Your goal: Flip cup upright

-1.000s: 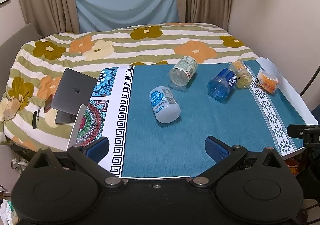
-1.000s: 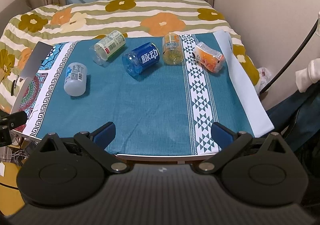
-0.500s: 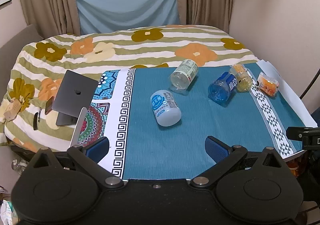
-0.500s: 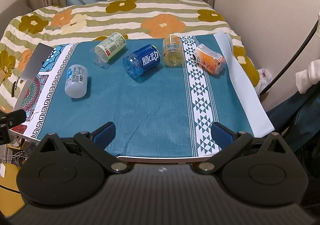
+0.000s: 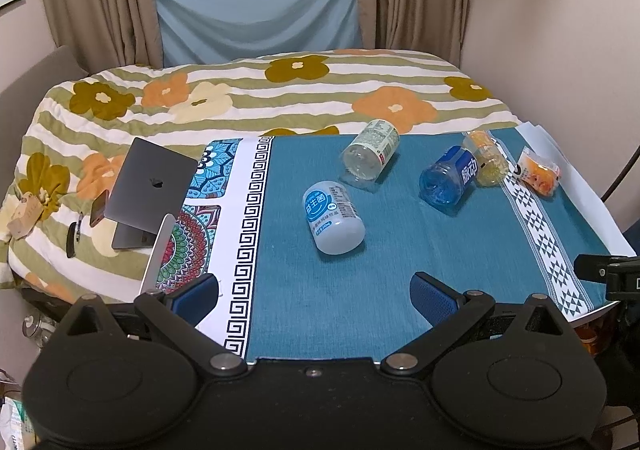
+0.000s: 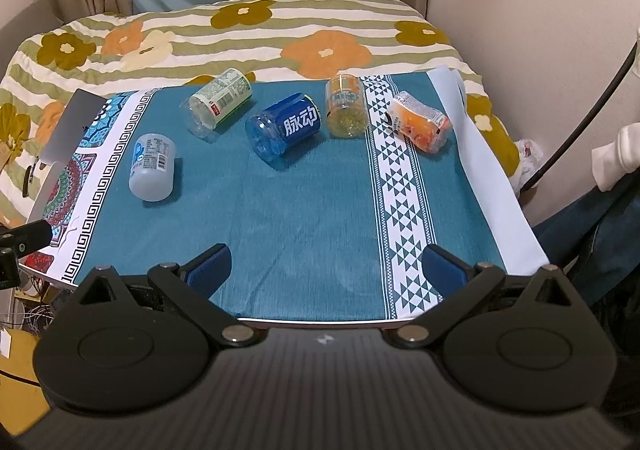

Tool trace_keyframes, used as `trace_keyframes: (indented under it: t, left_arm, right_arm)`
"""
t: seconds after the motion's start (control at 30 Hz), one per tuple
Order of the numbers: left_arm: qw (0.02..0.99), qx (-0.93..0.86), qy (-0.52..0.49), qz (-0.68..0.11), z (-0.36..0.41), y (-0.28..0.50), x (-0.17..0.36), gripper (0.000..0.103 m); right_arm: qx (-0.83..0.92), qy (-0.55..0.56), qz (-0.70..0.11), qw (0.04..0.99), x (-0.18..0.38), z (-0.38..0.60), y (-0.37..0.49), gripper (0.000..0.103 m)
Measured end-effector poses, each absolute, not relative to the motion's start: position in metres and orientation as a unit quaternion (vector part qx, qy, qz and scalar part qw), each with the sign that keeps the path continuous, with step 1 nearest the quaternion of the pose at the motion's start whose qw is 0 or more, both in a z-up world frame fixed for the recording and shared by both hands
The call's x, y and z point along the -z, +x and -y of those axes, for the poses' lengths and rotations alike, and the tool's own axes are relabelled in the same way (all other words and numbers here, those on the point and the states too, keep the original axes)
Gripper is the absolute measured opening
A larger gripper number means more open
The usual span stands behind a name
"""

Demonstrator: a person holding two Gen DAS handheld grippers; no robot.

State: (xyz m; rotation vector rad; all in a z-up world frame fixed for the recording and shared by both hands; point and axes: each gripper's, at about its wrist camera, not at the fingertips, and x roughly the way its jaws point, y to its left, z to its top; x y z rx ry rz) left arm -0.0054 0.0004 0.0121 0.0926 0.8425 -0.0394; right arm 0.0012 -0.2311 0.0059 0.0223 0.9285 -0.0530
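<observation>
Several bottle-cut cups lie on their sides on the teal cloth: a white one (image 5: 333, 217) (image 6: 152, 166), a green-labelled clear one (image 5: 371, 153) (image 6: 219, 98), a blue one (image 5: 449, 175) (image 6: 285, 127), a yellow one (image 5: 487, 158) (image 6: 346, 106) and an orange one (image 5: 538, 171) (image 6: 420, 126). My left gripper (image 5: 314, 296) is open and empty near the table's front edge, short of the white cup. My right gripper (image 6: 326, 270) is open and empty at the front edge, well short of the blue cup.
The table (image 6: 320, 320) stands against a bed with a flowered quilt (image 5: 248, 98). A grey laptop (image 5: 150, 186) lies on the bed at left, with a second device (image 5: 158, 250) leaning at the table's left edge. A wall is close on the right.
Both grippers have risen and edged forward slightly, so the cups sit a little lower in view. Nothing on the table has moved.
</observation>
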Motion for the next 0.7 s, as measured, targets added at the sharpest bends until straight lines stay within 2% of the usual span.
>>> trace_keyframes:
  t: [0.7]
  left_arm:
    - [0.906,0.016,0.028,-0.421,-0.0019,0.0028,-0.0042,0.103]
  right_arm:
    - [0.026,0.012,-0.451,0.892,-0.0045,0.2314,0.0082,0.103]
